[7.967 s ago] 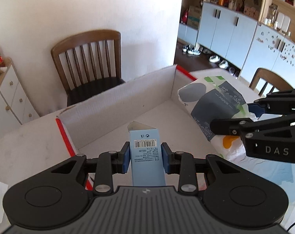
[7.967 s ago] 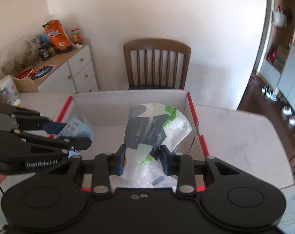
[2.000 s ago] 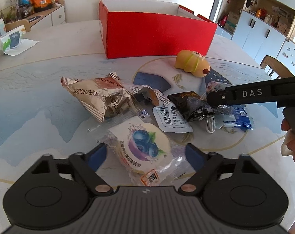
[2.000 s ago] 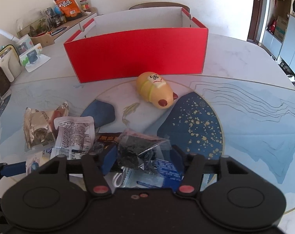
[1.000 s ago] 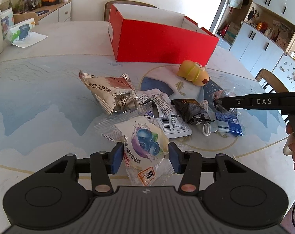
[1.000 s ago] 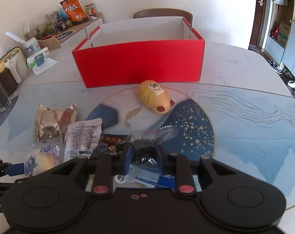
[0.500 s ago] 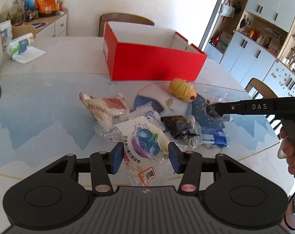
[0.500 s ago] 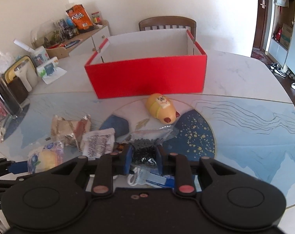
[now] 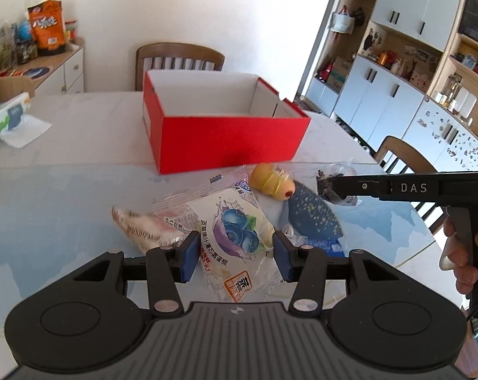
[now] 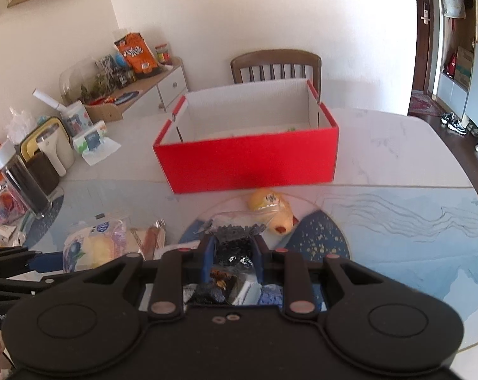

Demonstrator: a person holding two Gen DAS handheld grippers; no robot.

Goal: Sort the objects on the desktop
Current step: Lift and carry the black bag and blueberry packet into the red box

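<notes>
Crinkly clear plastic is pinched on both sides: the blueberry cake packet [image 9: 235, 231] between the left gripper [image 9: 234, 255] pads, the light dark-snack bag [image 10: 234, 247] in the right gripper [image 10: 232, 258], both likely slippery, best held mid-body, short of the red box [image 9: 226, 139] ahead.

We see a pale surface [image 10: 397, 158] with blue patterning carrying an open red box [image 10: 248, 158]. Just before the box lies a yellow toy [image 10: 270, 205]; left of the box, a tissue pack [image 10: 91, 141].
</notes>
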